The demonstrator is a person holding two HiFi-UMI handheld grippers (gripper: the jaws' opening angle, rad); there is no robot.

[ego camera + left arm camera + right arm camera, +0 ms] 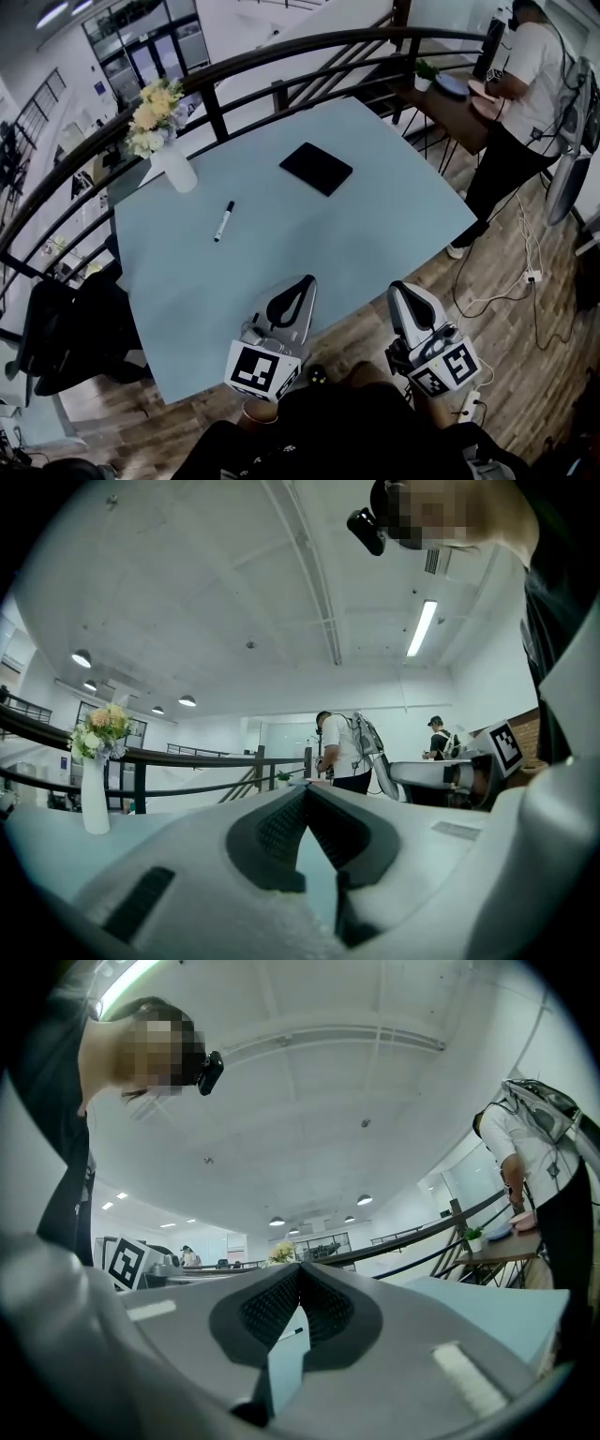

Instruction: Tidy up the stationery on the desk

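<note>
White left tongs, right tongs, closed, empty

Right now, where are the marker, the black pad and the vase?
marker [224, 221], head view, middle of its barrel.
black pad [316, 169], head view, centre of its cover.
vase [176, 171], head view, its white body.

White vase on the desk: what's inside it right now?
A bunch of yellow and white flowers stands in the vase, with the blooms above its rim. The vase's opaque white wall hides the stems and any water.
</note>
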